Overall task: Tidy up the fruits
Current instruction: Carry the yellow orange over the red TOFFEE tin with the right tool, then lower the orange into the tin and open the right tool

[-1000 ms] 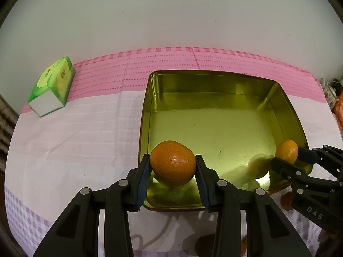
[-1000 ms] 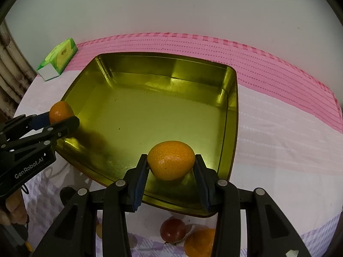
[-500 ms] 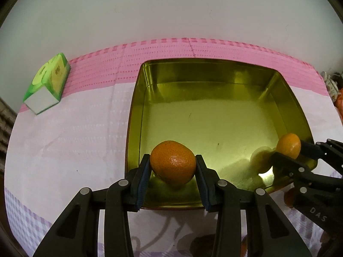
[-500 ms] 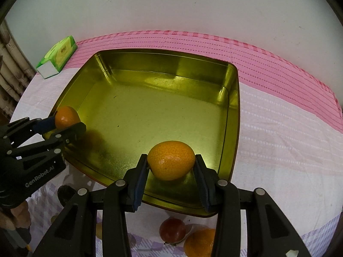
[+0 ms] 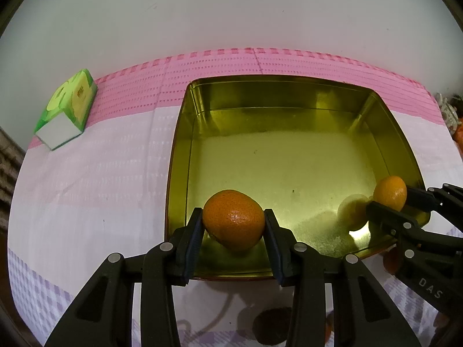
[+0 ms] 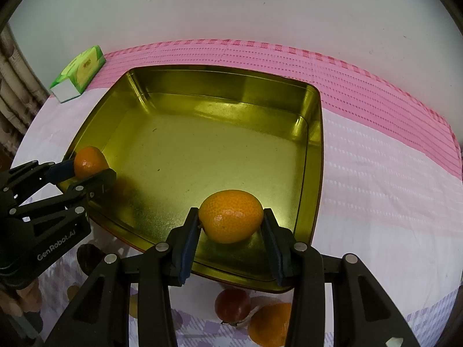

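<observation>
A gold square tin [image 5: 289,86] [image 6: 225,72] stands open and empty on the cloth. My left gripper [image 5: 233,221] is shut on a mandarin [image 5: 233,219] and holds it over the tin's near left corner; it also shows in the right wrist view [image 6: 86,170] with its mandarin [image 6: 88,162]. My right gripper [image 6: 230,224] is shut on another mandarin [image 6: 230,217] over the tin's near right part; it shows in the left wrist view [image 5: 390,199] with its mandarin [image 5: 389,192].
A green tissue pack [image 5: 66,110] [image 6: 78,73] lies at the far left on the pink and white tablecloth [image 5: 86,188]. More fruit lies in front of the tin: a red fruit [image 6: 233,303] and an orange [image 6: 269,324]. A white wall stands behind.
Both grippers have moved forward over the tin with their mandarins. The tin looks nearer and lower in both views.
</observation>
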`<state>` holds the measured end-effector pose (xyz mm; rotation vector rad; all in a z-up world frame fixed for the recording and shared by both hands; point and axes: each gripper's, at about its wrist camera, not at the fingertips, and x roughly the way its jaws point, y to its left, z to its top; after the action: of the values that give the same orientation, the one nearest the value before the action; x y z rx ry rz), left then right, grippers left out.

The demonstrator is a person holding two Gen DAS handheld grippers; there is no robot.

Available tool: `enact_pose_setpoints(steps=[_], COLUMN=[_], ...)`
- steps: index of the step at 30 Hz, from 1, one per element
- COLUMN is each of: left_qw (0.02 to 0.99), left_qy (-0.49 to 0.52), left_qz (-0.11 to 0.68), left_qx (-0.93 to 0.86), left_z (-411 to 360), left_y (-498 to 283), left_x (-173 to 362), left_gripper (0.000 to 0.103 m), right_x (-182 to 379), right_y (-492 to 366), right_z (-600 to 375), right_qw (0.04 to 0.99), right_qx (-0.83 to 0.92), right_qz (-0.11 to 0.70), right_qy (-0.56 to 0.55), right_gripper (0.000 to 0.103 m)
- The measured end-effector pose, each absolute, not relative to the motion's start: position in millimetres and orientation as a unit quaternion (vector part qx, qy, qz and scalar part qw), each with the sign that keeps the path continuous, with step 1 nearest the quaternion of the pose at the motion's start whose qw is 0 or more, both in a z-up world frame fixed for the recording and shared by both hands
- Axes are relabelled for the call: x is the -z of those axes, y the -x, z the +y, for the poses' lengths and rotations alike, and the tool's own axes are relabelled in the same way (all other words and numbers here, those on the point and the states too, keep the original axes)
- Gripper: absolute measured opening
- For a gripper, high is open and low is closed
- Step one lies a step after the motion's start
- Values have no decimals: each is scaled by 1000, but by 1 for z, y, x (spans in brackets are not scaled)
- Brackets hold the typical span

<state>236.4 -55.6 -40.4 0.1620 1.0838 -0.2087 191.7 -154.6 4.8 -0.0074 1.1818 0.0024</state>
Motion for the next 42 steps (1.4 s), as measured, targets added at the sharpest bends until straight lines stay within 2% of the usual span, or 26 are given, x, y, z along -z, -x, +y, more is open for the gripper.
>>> enact_pose_setpoints(steps=[16,19,22,25,42], left_qw=[846,846,846,848,869], left_qy=[-65,-63,-57,-53,-55], left_qz=[522,522,521,518,482], left_qx=[94,94,97,97,96], left_z=[-61,-61,-59,-58,-48], left_y=[-228,-228,-229,-228,-198], left_x=[42,43,41,38,-4], left_gripper=[42,42,47,51,51], right_x=[-3,-3,-3,-3,-43], right_y=[-190,-190,-189,-188,-161], right_z=[-148,-148,-146,-145,-154], right_qw=[831,831,835,835,856], right_qx=[3,0,-1,8,12], right_qz=[556,555,551,551,517], right_qy=[12,9,13,14,16], right_gripper=[45,50,60,61,62])
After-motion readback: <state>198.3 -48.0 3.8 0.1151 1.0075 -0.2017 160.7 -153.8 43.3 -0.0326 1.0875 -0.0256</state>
